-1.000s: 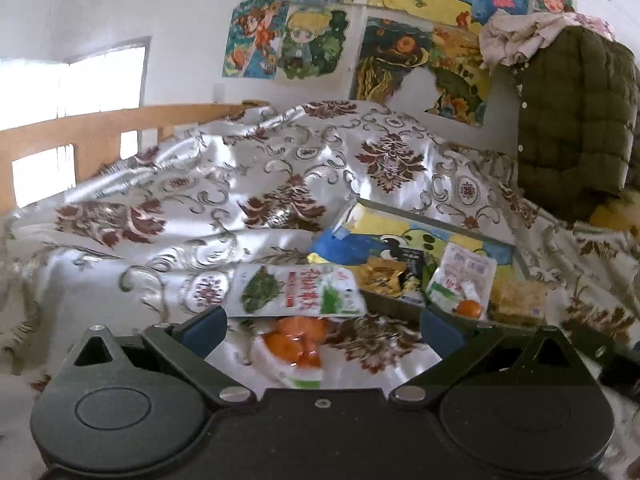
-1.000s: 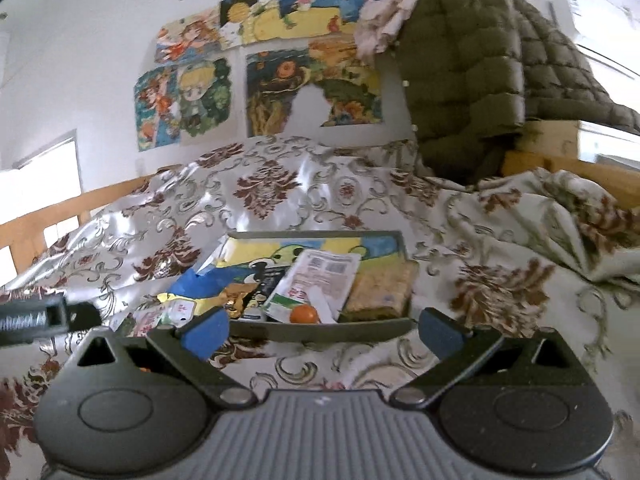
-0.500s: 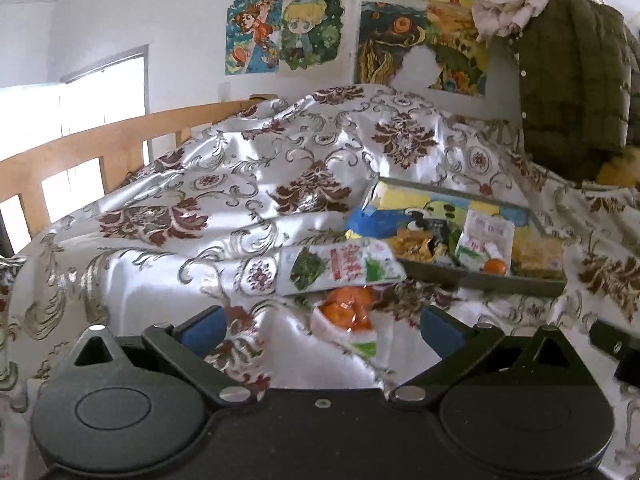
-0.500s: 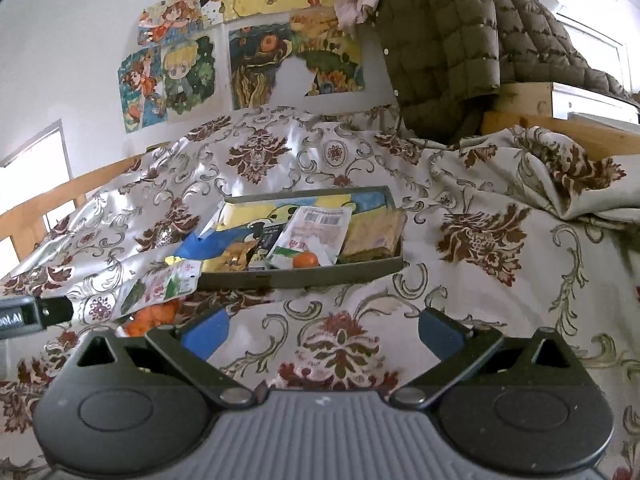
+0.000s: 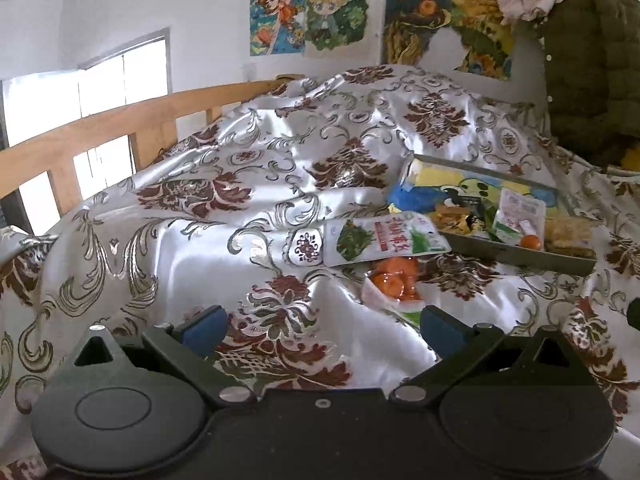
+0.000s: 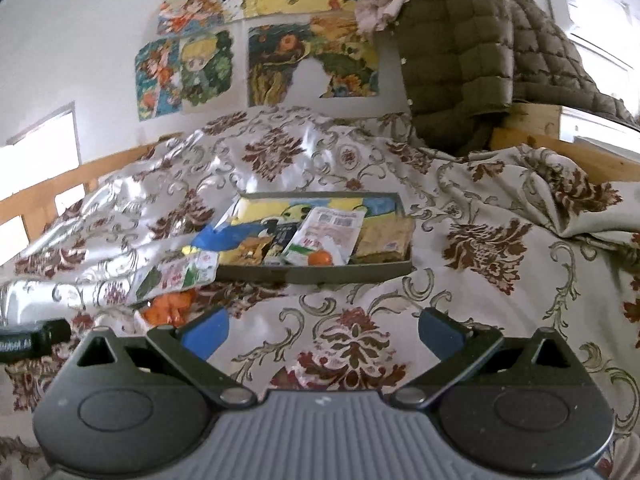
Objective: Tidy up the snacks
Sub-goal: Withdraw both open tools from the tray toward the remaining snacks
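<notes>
A shallow grey tray (image 5: 520, 256) (image 6: 320, 274) lies on the patterned bedspread, holding a white packet (image 5: 520, 216) (image 6: 328, 236), a blue wrapper (image 5: 416, 196) (image 6: 224, 238), a yellow snack (image 5: 452, 216) and a brown bar (image 6: 386, 242). Left of the tray, on the bedspread, lie a green-and-white packet (image 5: 380, 238) (image 6: 176, 274) and an orange snack pack (image 5: 394, 282) (image 6: 170, 308). My left gripper (image 5: 320, 330) is open, back from the orange pack, nothing between its fingers. My right gripper (image 6: 322, 328) is open over bare bedspread in front of the tray.
A wooden bed rail (image 5: 100, 128) runs along the left. A green quilted jacket (image 5: 592, 80) (image 6: 472, 60) hangs at the back right, below posters on the wall (image 5: 312, 12). The bedspread bunches into folds at the right (image 6: 560, 200). The left gripper's edge (image 6: 32, 340) shows at the right wrist view's left.
Both grippers have drawn back from the tray and snacks, which now look smaller and farther. The left view has swung left, showing more bed rail. Both stay open; no snack has moved.
</notes>
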A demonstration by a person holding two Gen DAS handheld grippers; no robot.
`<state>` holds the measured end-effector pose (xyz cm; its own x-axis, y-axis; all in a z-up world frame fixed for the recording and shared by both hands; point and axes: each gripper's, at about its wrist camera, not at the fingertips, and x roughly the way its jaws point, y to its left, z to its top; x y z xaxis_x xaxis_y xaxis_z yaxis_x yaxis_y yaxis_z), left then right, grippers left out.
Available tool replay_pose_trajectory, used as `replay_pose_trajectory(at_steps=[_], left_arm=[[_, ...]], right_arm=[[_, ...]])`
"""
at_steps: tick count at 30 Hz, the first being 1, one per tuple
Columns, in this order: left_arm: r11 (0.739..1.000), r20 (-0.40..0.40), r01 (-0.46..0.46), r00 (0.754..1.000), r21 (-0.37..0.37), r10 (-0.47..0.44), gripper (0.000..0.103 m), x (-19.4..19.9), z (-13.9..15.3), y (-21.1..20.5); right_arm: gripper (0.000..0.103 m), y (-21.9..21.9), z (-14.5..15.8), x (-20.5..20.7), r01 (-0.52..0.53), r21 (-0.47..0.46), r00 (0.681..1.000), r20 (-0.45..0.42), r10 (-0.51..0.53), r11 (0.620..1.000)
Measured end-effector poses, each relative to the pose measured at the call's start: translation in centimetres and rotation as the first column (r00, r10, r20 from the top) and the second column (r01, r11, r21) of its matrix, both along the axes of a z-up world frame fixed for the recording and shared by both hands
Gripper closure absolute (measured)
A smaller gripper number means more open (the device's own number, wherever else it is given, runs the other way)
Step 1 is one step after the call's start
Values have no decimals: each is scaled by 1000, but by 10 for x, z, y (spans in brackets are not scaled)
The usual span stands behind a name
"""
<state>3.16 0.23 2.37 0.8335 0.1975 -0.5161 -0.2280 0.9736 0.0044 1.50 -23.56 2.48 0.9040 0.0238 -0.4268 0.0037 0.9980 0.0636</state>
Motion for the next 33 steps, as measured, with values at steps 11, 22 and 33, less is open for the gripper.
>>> replay_pose_trajectory(at_steps=[11,22,33], left_arm=[[998,-56,-53,997,-15,52,1,21,-19,22],[999,-86,-32,996,30,35,1,42,-32,17],[1000,-104,-7,995,3,7,1,70,-33,21]], right_arm=[[0,7,-25,28,-47,23,992,-120,49,999],[0,31,-44,53,-133,-57,972,-201,119,989],[0,47,-44,69,-217,-70,959,-202,200,974]])
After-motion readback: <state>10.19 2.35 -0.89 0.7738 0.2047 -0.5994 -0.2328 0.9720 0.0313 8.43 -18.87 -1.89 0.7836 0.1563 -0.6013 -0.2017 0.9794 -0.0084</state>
